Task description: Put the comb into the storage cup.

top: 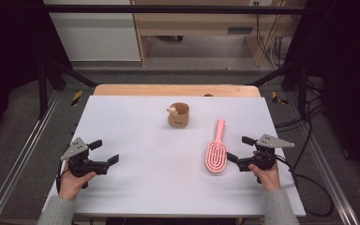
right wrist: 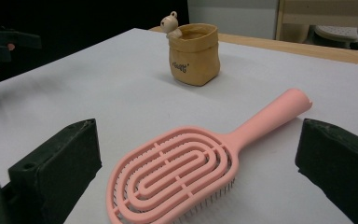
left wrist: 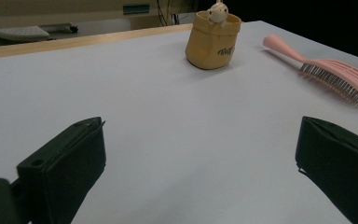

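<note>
The pink hairbrush (top: 217, 151) is seen lying bristles-down on the tabletop (top: 136, 183), just beside the wide-open, empty right tongs (top: 238, 150); the left tongs (top: 105, 152), well apart, are likewise spread wide.

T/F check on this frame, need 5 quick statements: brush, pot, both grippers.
1. The pink hairbrush lies bristles down on the table. True.
2. The right gripper is shut on the brush handle. False: its jaws stand open beside the brush head and hold nothing.
3. The brown pot stands upright with a small figure at its rim. True.
4. The left gripper holds the pot. False: it is open and apart from it, at the near left of the table.
5. The brush handle points toward the person. False: the handle points away, and the head is at the near end.
</note>
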Motion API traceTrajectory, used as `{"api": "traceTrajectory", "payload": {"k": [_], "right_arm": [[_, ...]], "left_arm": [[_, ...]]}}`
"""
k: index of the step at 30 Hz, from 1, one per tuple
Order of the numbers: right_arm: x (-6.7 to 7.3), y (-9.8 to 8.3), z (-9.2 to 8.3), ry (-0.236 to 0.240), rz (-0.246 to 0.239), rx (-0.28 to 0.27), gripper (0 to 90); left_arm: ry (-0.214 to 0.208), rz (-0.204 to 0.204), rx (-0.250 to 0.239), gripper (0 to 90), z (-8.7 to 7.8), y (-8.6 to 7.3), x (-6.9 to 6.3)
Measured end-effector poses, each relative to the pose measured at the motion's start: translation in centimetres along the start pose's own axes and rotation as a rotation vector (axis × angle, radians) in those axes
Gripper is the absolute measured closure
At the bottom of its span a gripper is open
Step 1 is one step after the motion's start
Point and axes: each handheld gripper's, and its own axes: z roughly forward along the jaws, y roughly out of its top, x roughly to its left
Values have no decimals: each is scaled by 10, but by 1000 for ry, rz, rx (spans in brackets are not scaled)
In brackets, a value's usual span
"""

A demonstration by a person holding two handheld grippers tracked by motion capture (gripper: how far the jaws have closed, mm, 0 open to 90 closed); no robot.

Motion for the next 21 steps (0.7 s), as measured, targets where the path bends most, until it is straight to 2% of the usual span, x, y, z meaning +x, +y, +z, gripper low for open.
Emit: {"api": "traceTrajectory", "payload": {"k": [15, 21], "right_arm": [[0, 3, 0, -13, -3, 15, 6], [2, 6, 1, -32, -9, 25, 6]], "left_arm": [[3, -10, -5, 15, -1, -1, 2], [5, -15, -8, 15, -1, -1, 3]]}}
